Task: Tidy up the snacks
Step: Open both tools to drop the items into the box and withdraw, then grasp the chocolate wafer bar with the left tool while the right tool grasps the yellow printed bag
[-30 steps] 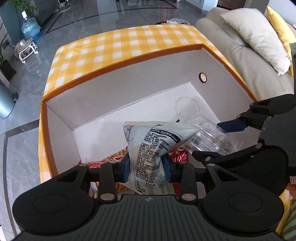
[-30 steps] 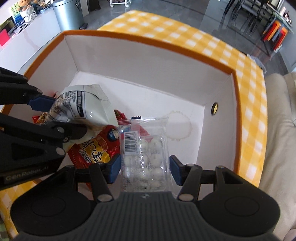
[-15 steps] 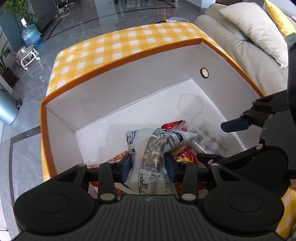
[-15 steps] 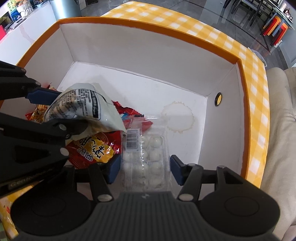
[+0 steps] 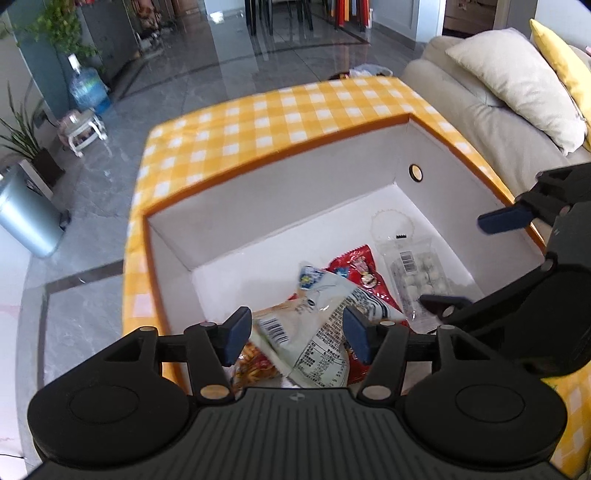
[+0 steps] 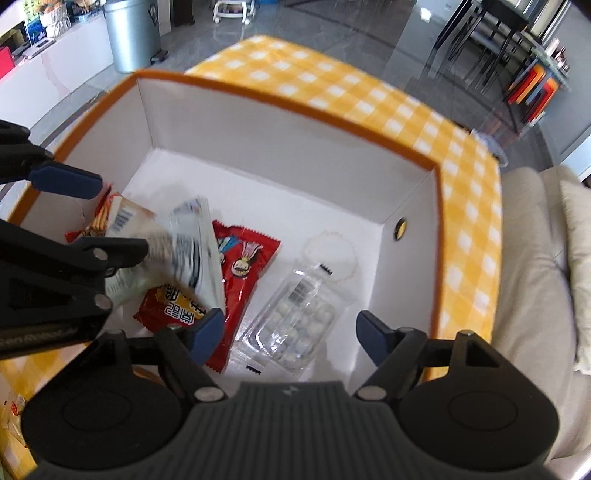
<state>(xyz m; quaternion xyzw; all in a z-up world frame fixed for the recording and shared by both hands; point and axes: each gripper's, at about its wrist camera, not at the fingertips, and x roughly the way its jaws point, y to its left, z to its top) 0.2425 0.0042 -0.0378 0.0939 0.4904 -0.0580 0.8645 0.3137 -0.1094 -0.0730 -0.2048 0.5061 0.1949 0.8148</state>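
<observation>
A white box with an orange rim (image 5: 280,158) (image 6: 288,107) stands on a yellow checked cloth. Inside lie a white snack bag (image 5: 317,325) (image 6: 192,243), a red snack bag (image 5: 364,271) (image 6: 240,266), a clear tray of white balls (image 5: 417,273) (image 6: 295,325) and an orange-red snack pack (image 5: 255,363) (image 6: 101,218). My left gripper (image 5: 295,334) is open above the white bag. My right gripper (image 6: 286,336) is open above the clear tray. Both are empty.
A beige sofa with cushions (image 5: 513,77) (image 6: 532,288) stands to the right of the box. A grey bin (image 5: 26,221) (image 6: 133,33) stands on the tiled floor to the left. A round hole (image 5: 415,172) (image 6: 400,229) is in the box's right wall.
Both grippers have opened and risen. The white bag dropped from the left gripper into the box. The clear tray dropped from the right gripper onto the box floor.
</observation>
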